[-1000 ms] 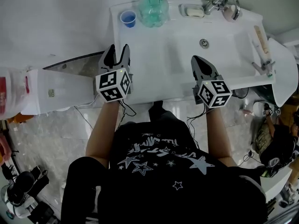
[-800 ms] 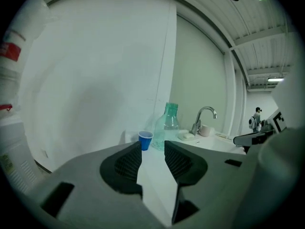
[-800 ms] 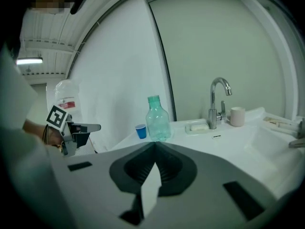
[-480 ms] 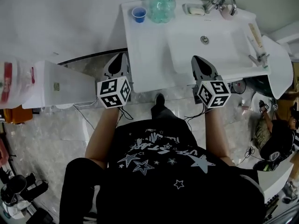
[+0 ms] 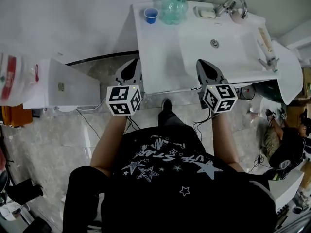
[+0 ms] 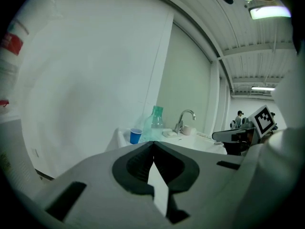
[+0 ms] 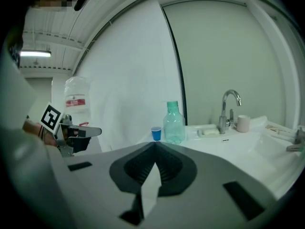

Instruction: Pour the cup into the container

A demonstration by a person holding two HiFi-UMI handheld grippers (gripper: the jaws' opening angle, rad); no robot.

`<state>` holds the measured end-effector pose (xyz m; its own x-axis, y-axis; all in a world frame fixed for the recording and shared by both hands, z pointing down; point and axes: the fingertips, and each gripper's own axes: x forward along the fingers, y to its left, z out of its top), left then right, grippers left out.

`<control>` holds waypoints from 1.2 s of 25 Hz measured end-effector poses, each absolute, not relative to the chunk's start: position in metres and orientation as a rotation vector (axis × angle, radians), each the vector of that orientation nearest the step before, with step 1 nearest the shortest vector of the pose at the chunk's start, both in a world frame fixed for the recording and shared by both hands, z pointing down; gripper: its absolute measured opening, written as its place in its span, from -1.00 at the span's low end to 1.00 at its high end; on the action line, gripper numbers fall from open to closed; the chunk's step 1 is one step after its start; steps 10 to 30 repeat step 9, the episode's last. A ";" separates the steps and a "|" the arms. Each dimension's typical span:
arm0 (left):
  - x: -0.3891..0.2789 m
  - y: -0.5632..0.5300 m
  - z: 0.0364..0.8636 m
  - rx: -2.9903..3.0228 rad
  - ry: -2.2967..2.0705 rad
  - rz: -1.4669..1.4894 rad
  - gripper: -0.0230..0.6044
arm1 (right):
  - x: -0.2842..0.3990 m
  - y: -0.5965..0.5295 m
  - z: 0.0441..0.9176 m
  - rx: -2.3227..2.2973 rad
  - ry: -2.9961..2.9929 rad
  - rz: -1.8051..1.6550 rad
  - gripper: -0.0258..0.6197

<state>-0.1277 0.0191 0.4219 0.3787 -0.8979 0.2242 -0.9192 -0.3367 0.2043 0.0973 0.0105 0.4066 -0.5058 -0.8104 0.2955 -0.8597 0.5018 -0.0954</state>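
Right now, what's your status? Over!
Left gripper shut, empty. Right gripper shut, empty. Blue cup untouched on sink counter, beside green bottle. Nothing blocking it.

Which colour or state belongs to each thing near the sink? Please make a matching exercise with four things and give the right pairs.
Things:
1. cup
2. bottle
3. faucet
4. left claw

Colours or states:
A. shut, with nothing in it
B. pale green, see-through
C. blue
D. silvery metal

Right pairs: 1-C, 2-B, 3-D, 4-A.
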 end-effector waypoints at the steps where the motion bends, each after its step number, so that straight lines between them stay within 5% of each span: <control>1: -0.126 0.022 0.423 2.360 -1.583 0.111 -0.90 | 0.095 0.013 0.407 1.430 -2.532 0.339 -0.90; 30: -0.134 0.059 0.434 2.403 -1.496 0.144 -0.90 | 0.070 0.051 0.413 1.435 -2.523 0.342 -0.90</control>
